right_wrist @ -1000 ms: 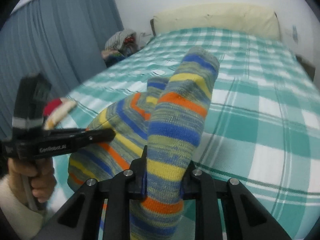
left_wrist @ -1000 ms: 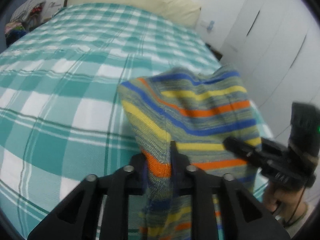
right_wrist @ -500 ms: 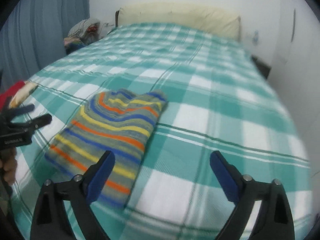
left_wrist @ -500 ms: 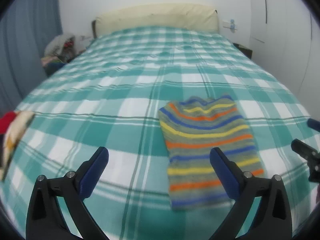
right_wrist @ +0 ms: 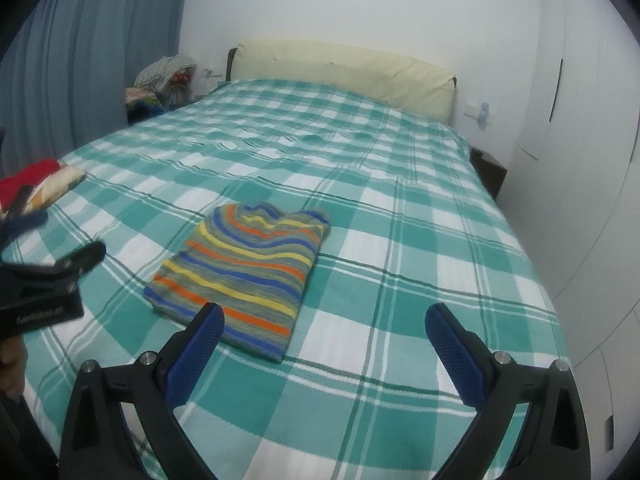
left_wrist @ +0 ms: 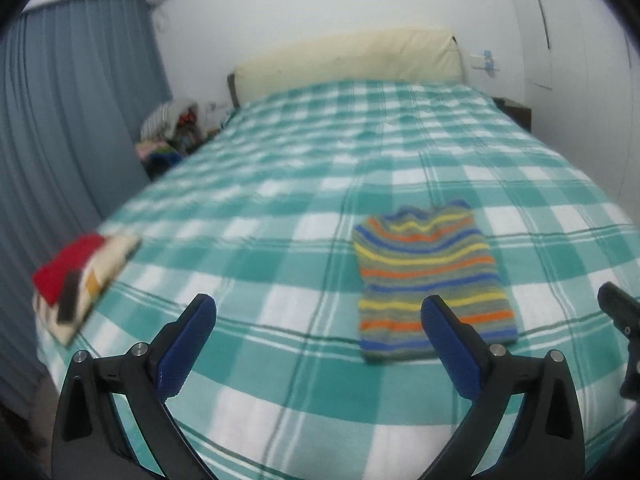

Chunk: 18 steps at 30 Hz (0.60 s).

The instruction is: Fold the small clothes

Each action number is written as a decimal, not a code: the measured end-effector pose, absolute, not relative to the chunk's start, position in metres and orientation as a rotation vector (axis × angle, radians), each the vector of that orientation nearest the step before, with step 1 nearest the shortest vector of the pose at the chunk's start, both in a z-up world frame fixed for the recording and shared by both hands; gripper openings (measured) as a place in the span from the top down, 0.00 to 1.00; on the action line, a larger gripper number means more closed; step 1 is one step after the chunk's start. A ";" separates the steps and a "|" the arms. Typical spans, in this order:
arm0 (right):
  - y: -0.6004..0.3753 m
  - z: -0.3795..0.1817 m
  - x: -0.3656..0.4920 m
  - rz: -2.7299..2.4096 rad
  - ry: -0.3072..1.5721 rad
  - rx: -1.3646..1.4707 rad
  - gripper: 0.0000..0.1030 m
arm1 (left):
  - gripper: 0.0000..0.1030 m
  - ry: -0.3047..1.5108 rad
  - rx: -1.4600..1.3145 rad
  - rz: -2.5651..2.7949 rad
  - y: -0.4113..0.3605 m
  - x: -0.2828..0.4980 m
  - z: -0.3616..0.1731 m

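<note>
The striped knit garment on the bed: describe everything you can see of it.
The striped knit garment is a small woolly-looking piece with bands of blue, orange, yellow and grey-green. It lies folded into a flat, roughly rectangular stack on the teal-and-white checked bedspread, its far edge wavy, its near edge straighter. Only the bedspread touches it. The left gripper and right gripper are both open, clear of it.

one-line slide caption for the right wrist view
Open right hand-held gripper above a folded striped knit lying flat on the checked bedspread.
</note>
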State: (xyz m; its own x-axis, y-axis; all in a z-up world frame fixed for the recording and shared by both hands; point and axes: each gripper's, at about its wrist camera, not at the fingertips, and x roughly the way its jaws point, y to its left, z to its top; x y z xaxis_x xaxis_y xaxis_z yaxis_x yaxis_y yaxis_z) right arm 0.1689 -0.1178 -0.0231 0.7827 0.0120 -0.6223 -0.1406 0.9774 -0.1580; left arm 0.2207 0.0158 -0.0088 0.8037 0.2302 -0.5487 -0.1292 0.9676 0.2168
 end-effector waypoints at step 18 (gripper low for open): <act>-0.125 -0.061 0.186 0.049 0.769 -0.180 0.01 | 0.00 0.760 0.112 0.087 0.008 0.231 -0.056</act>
